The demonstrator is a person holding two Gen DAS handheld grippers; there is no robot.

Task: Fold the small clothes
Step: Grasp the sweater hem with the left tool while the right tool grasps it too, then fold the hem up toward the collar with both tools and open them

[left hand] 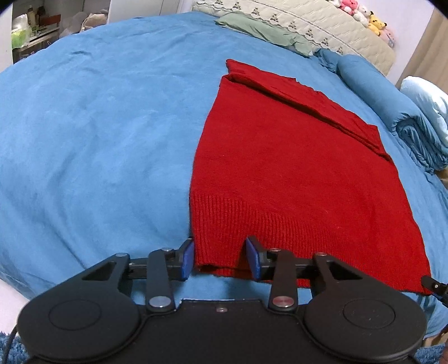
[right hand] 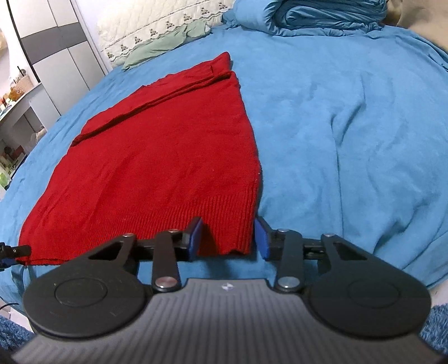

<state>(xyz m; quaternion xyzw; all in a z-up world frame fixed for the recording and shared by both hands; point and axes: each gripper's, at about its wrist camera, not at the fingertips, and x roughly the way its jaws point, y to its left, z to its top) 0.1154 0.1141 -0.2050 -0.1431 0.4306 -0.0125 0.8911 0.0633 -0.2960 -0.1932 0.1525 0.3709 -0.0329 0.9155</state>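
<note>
A red knit sweater (left hand: pixel 291 173) lies flat on the blue bedspread (left hand: pixel 98 126), sleeves folded across its far end, ribbed hem nearest me. My left gripper (left hand: pixel 221 257) is open, its blue pads either side of the hem's left corner. In the right wrist view the sweater (right hand: pixel 156 165) fills the left half, and my right gripper (right hand: pixel 229 238) is open around the hem's right corner. Each gripper's tip shows at the edge of the other view, the right one (left hand: pixel 434 285) and the left one (right hand: pixel 14 250), both at the hem.
A folded green garment (left hand: pixel 263 30) lies at the far end by a quilted cream cover (left hand: pixel 322 28). A rolled blue duvet (left hand: pixel 397 112) lies on the right of the bed. Plush toys (left hand: pixel 364 14) sit far right. A grey wardrobe (right hand: pixel 56 50) and shelves stand beyond the bed.
</note>
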